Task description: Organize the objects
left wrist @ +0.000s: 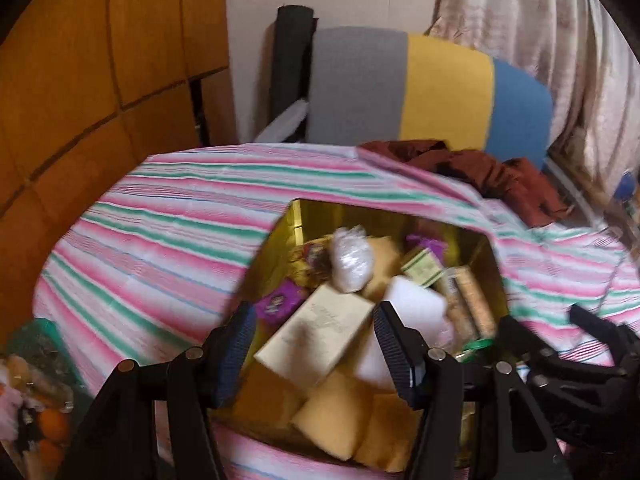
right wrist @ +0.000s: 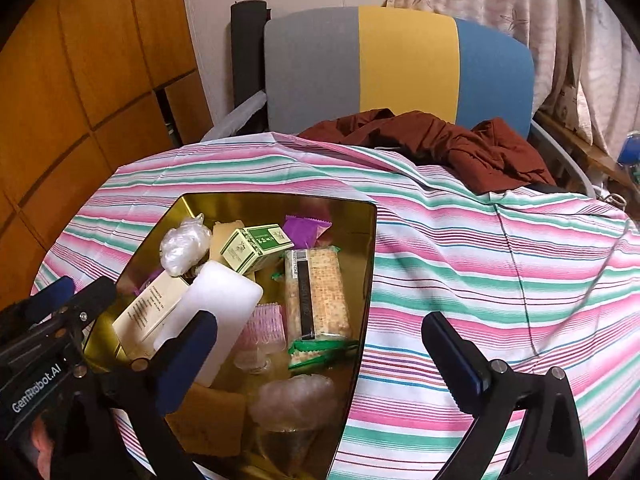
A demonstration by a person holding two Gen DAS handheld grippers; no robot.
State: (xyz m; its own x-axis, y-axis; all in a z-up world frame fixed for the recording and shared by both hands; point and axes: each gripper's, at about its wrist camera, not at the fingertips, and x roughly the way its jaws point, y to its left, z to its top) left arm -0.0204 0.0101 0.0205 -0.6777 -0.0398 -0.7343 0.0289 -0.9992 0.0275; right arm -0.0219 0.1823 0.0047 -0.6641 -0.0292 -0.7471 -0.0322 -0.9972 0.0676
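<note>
Your left gripper (left wrist: 314,344) hangs over the shiny gold metal tin (right wrist: 362,264) with its fingers spread; a pale gold rectangular cardboard box (left wrist: 316,330) shows in the gap between them, but the blurred view does not tell whether either pad touches it. That box lies tilted on the pile inside the tin, just beside a white foam block (left wrist: 416,304) that sits past your right-hand finger.

Your right gripper (right wrist: 320,354) is spread wide and holds nothing. Its left finger (right wrist: 188,356) reaches over the tin's near edge, in front of the white foam block; its right finger (right wrist: 456,356) is over the pink, green and white striped tablecloth (right wrist: 480,264), outside the tin.

Between those fingers lie a long clear-wrapped pack of crackers (right wrist: 318,294) and a pink ribbed piece (right wrist: 262,326) beside it. Farther back in the tin are a green-and-white small carton (right wrist: 256,248), a purple foil packet (right wrist: 306,228) and a crumpled clear plastic bag (right wrist: 184,246).
</note>
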